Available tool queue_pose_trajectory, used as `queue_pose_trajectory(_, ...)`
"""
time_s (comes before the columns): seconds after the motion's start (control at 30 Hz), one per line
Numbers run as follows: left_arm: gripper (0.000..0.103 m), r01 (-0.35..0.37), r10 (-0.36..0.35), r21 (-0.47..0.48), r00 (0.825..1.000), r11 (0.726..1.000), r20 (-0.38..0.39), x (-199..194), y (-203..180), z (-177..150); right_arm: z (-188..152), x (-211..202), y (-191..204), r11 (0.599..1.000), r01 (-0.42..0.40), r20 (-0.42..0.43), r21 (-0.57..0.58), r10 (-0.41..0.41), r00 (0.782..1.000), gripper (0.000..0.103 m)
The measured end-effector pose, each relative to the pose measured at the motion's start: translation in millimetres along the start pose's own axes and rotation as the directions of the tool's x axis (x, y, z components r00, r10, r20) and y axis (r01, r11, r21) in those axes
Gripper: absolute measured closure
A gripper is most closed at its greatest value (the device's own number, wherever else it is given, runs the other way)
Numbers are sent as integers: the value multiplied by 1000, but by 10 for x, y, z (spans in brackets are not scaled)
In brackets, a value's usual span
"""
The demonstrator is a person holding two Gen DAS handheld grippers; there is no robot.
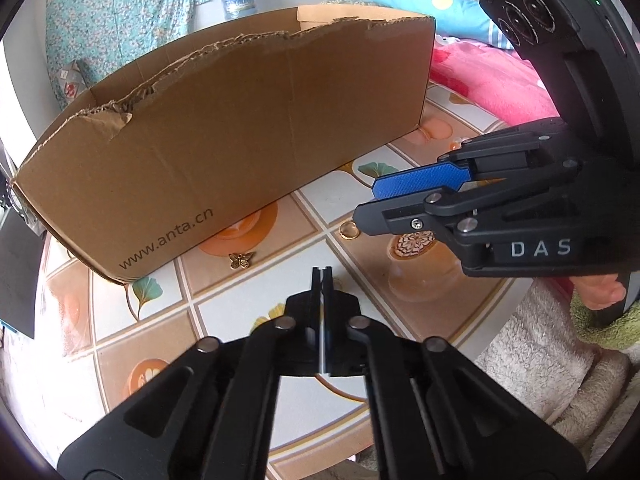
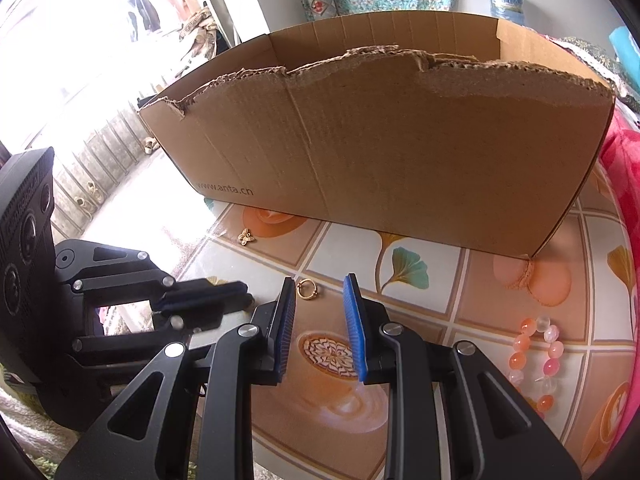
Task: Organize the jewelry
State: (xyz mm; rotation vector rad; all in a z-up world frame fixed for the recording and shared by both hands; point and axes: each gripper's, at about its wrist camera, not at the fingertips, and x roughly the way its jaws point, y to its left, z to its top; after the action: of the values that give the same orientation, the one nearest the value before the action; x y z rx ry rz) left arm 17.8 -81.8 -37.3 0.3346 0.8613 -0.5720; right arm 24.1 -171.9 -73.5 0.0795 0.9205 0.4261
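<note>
The cardboard box (image 2: 400, 140) walls off the far side of the desk (image 2: 500, 276). Near it lie a butterfly charm (image 2: 246, 236), gold ring (image 2: 307, 289) and bead bracelet (image 2: 538, 356), well apart.

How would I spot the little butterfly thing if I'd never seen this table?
Find the cardboard box on the tiled table. Below its printed web address, near the left corner, lies the butterfly charm. It is winged and bronze, unlike the plain gold ring and the pink bead bracelet.

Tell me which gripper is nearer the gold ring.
Right. The right gripper is open with the gold ring just ahead between its fingertips; the left gripper is shut, off to the ring's left, beside it.
</note>
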Motion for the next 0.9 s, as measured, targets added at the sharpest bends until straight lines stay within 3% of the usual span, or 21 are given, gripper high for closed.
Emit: queue_pose_trajectory(0.9,103,74,-71,-68,997,995,43,-178,232,-60,23,152,221,979,85,-28,-188,-92,995,79)
